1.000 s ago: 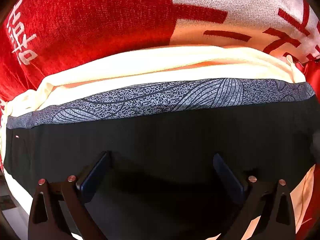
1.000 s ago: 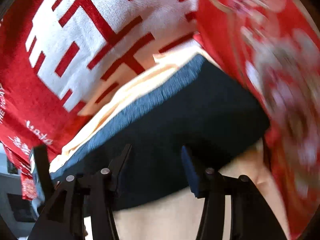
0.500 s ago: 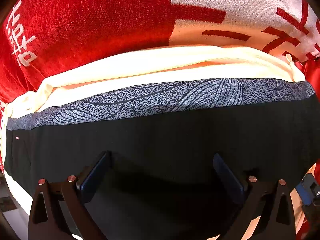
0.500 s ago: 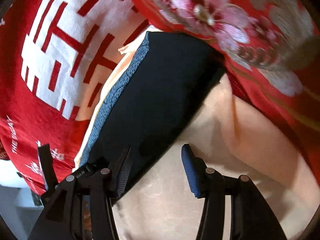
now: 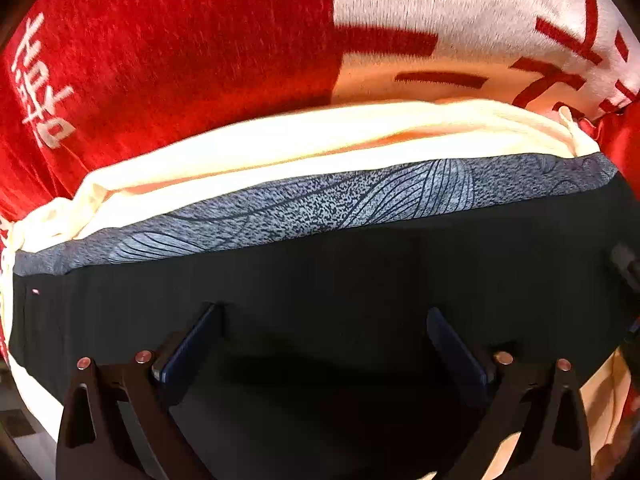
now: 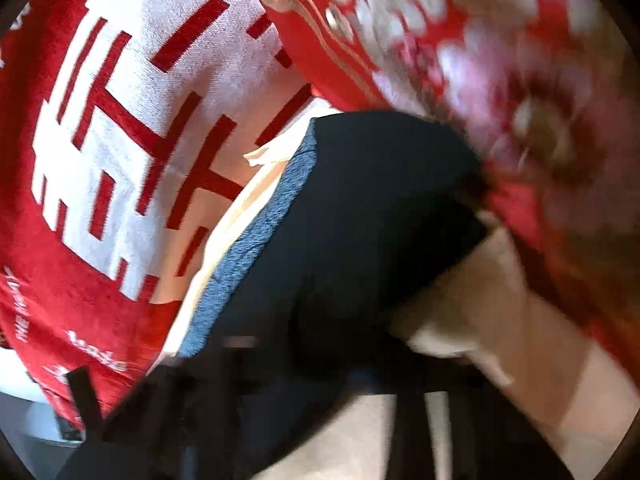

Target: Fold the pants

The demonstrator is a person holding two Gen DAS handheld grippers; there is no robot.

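Observation:
Black pants (image 5: 320, 280) with a grey patterned waistband (image 5: 340, 204) lie folded on a cream garment (image 5: 320, 140). My left gripper (image 5: 324, 344) is open, its blue-padded fingers resting wide apart on the black fabric, holding nothing. In the right wrist view the pants (image 6: 360, 220) show as a dark folded block with the grey band (image 6: 256, 240) along their left edge. My right gripper (image 6: 320, 392) is at the pants' near edge, heavily blurred, so its jaws cannot be read.
A red and white blanket (image 5: 180, 40) covers the surface behind the clothes. A red floral cloth (image 6: 500, 80) lies at the right of the pants. Cream fabric (image 6: 500, 320) spreads below the pants at the right.
The left gripper has stayed still and open on the pants. The right gripper has swung quickly and moved in to the pants' near edge; its view is now motion-blurred.

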